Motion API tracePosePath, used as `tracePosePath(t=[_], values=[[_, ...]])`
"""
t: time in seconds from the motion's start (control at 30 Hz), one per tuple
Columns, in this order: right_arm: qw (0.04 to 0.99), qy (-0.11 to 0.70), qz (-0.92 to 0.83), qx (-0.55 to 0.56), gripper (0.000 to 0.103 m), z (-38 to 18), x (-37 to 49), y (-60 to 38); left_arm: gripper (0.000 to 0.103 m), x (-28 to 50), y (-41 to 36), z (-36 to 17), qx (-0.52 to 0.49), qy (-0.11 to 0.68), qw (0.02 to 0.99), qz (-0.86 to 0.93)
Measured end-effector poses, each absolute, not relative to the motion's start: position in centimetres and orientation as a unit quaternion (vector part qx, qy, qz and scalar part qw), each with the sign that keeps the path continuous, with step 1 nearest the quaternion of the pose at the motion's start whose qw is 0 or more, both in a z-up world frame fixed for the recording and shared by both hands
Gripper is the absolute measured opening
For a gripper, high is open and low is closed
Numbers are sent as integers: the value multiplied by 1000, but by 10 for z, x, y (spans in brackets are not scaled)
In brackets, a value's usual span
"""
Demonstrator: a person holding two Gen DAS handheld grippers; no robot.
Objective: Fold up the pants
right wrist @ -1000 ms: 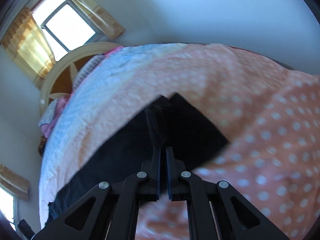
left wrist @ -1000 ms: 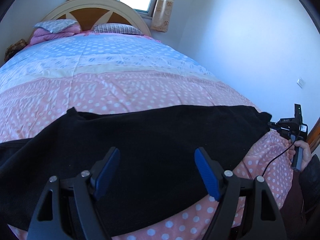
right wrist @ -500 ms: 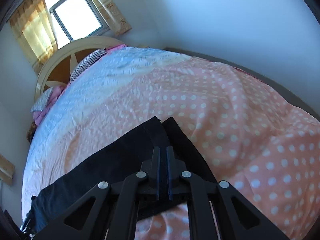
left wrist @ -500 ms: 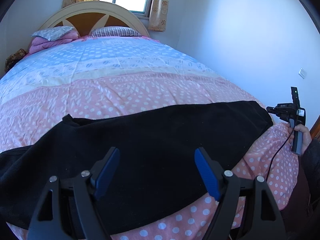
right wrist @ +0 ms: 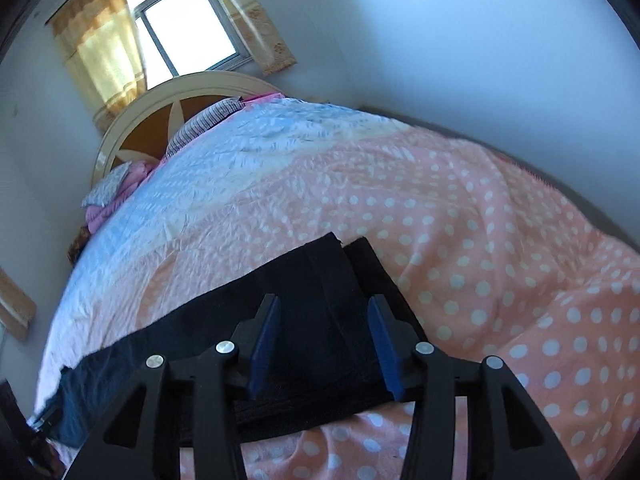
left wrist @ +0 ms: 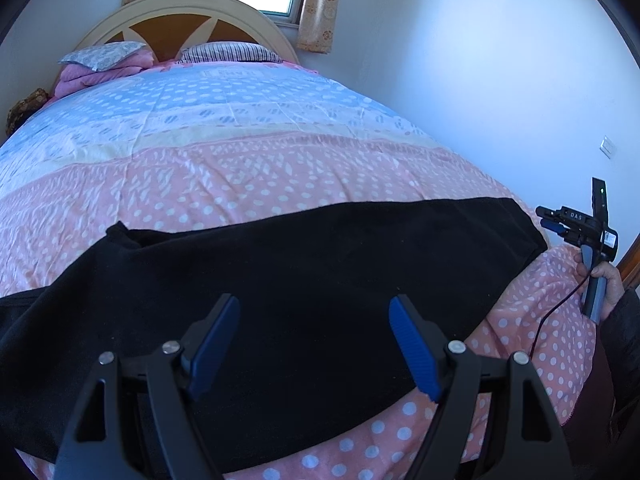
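Black pants lie flat across the near end of the bed, legs together, running left to right. In the right wrist view the pants show their hem end, with two leg ends side by side. My left gripper is open and empty, hovering above the middle of the pants. My right gripper is open and empty just above the hem end. It also shows in the left wrist view, held off the right end of the pants.
The bed has a pink and blue dotted cover. Pillows and a folded pink blanket lie by the headboard. A white wall runs along the bed's right side.
My right gripper has opened and let go of the pants' hem end, which now lies flat on the bed. My left gripper stayed open and barely moved.
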State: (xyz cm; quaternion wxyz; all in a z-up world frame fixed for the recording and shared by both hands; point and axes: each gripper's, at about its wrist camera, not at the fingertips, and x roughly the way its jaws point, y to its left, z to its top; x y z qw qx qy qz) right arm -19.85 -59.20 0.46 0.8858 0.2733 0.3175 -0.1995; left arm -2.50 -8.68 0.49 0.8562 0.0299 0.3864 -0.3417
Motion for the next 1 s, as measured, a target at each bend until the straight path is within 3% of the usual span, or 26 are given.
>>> tracePosePath(t=[0.4, 0.5, 0.57, 0.6, 1.0], values=[[866, 392, -196, 240, 48, -17, -167, -605, 80, -27, -91, 7, 29, 388, 858, -337], [869, 410, -202, 188, 48, -20, -162, -591, 80, -26, -90, 6, 27, 391, 857, -336], [869, 417, -207, 168, 21, -20, -161, -586, 80, -25, -92, 4, 28, 396, 854, -337], [870, 414, -197, 178, 12, -19, -162, -586, 80, -25, -92, 4, 28, 397, 853, -338], [876, 389, -242, 151, 8, 6, -185, -581, 80, -23, -89, 7, 26, 390, 859, -332]])
